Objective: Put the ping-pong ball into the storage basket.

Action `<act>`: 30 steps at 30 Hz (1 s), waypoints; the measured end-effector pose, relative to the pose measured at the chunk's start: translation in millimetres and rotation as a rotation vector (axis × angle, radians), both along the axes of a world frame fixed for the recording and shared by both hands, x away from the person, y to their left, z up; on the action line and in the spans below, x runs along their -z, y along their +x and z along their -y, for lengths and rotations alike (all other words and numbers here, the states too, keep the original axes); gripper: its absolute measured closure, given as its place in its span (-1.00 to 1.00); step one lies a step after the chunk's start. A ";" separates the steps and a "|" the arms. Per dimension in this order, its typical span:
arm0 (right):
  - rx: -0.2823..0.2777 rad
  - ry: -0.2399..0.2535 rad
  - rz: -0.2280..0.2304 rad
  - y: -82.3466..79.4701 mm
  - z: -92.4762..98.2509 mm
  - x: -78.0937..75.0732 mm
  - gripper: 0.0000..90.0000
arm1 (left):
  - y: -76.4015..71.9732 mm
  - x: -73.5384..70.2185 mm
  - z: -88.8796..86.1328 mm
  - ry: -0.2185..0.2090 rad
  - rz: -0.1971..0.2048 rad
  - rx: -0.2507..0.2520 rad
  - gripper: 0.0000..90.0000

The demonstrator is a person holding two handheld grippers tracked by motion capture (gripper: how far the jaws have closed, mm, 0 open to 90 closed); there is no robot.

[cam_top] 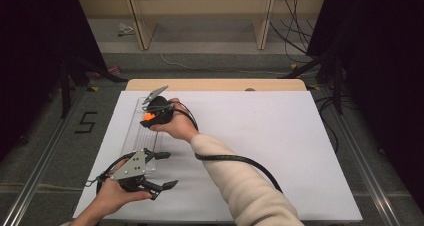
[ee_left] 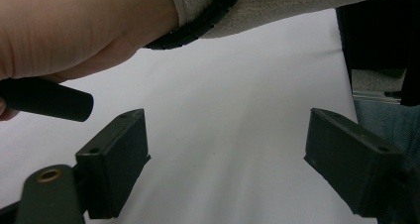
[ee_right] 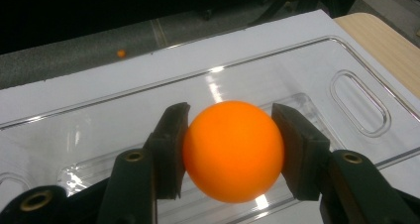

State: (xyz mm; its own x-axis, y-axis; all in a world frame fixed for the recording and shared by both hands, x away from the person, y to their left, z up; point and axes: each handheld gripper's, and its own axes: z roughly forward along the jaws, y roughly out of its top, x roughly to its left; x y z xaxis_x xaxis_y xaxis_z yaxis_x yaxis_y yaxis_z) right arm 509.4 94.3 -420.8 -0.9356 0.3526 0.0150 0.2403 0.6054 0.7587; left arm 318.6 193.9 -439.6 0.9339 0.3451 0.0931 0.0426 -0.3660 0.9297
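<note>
High view: right gripper (cam_top: 148, 115) reaches across to about 10 o'clock on the white-covered table (cam_top: 280, 151), over a clear, flat plastic tray (cam_top: 131, 136) lying along the left edge. A small orange ball (cam_top: 149, 117) sits between its fingers. Left gripper (cam_top: 165, 170) hangs at about 7 o'clock, near the tray's near end, fingers spread wide with nothing between them. The person's cream knit sleeve (cam_top: 240, 186) crosses from 6 o'clock toward the tray, a black cable (cam_top: 235, 159) looping beside it.

Left gripper view: both black fingers (ee_left: 119, 164) stand far apart over bare white table surface, gripping nothing. At 11 o'clock, the other hand (ee_left: 74, 30) with sleeve and cable above.

Right gripper view: the two fingers (ee_right: 171, 149) press against either side of the orange ball (ee_right: 233, 152), holding it just above the clear tray (ee_right: 307, 80); whether it touches the tray I cannot tell. A slot-shaped cut-out (ee_right: 359, 102) shows in the tray at 3 o'clock. A bare wooden table corner (ee_right: 386, 40) sits at 2 o'clock. A tiny orange speck (ee_right: 121, 52) lies on the grey floor at 11 o'clock.
</note>
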 end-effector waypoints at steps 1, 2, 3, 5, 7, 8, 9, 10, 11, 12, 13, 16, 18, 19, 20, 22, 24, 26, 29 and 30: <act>-0.001 -0.001 -0.001 0.1 -0.1 0.4 0.14 | -0.1 0.0 0.0 -0.001 -0.001 -0.001 -0.64; -0.001 -0.003 -0.002 0.2 -0.2 0.7 0.14 | -0.2 0.0 0.0 -0.001 -0.001 -0.001 -0.64; -0.002 -0.005 -0.003 0.2 -0.4 1.1 0.14 | -0.1 0.1 0.0 0.000 -0.001 -0.001 -0.64; -0.003 -0.007 -0.005 0.1 -0.9 1.7 0.14 | -0.1 0.1 0.1 0.000 -0.001 0.000 -0.64; -0.003 -0.006 -0.003 0.2 -1.5 2.3 0.14 | -0.2 0.0 0.1 0.000 -0.001 0.000 -0.64; -0.004 -0.007 -0.004 0.1 -1.9 2.6 0.14 | -0.2 0.1 0.1 0.000 -0.001 0.000 -0.64; -0.005 -0.008 -0.006 -0.1 -2.2 2.8 0.14 | -0.2 0.1 0.0 0.000 -0.001 0.000 -0.64; -0.005 -0.009 -0.006 -0.3 -2.6 3.1 0.14 | -0.2 0.1 0.0 0.000 -0.001 0.000 -0.64; -0.006 -0.010 -0.008 -0.4 -2.9 3.3 0.14 | -0.2 0.1 0.0 0.000 -0.001 0.001 -0.64; -0.005 -0.009 -0.007 -0.5 -3.3 3.8 0.14 | -0.2 0.1 0.0 0.000 -0.001 0.000 -0.64; -0.006 -0.010 -0.007 -0.5 -3.4 4.1 0.14 | -0.2 0.1 0.0 0.000 -0.001 0.000 -0.64; -0.007 -0.012 -0.009 -0.2 -3.8 4.9 0.14 | -0.3 0.0 0.1 0.002 -0.001 0.002 -0.64; -0.008 -0.014 -0.010 -0.2 -3.9 5.4 0.14 | -0.4 0.0 0.1 0.002 -0.002 0.002 -0.64; -0.008 -0.016 -0.012 -0.2 -3.9 5.7 0.14 | -0.3 0.1 0.1 0.002 -0.002 0.003 -0.64; -0.008 -0.017 -0.012 -0.1 -4.0 6.1 0.14 | -0.3 0.1 0.1 0.002 -0.002 0.002 -0.64; -0.007 -0.018 -0.011 0.0 -4.1 6.8 0.14 | -0.3 0.0 0.1 0.003 -0.001 0.002 -0.64; -0.006 -0.018 -0.014 0.1 -4.2 7.6 0.14 | -0.3 0.1 0.1 0.003 -0.002 0.003 -0.64; -0.005 -0.018 -0.014 0.1 -4.5 8.1 0.14 | -0.3 0.1 0.1 0.004 -0.002 0.004 -0.64; -0.006 -0.020 -0.016 -0.1 -5.0 8.3 0.14 | -0.3 0.1 0.1 0.004 -0.001 0.005 -0.64; -0.006 -0.020 -0.017 -0.1 -5.1 8.4 0.14 | -0.2 0.1 0.1 0.004 -0.001 0.005 -0.64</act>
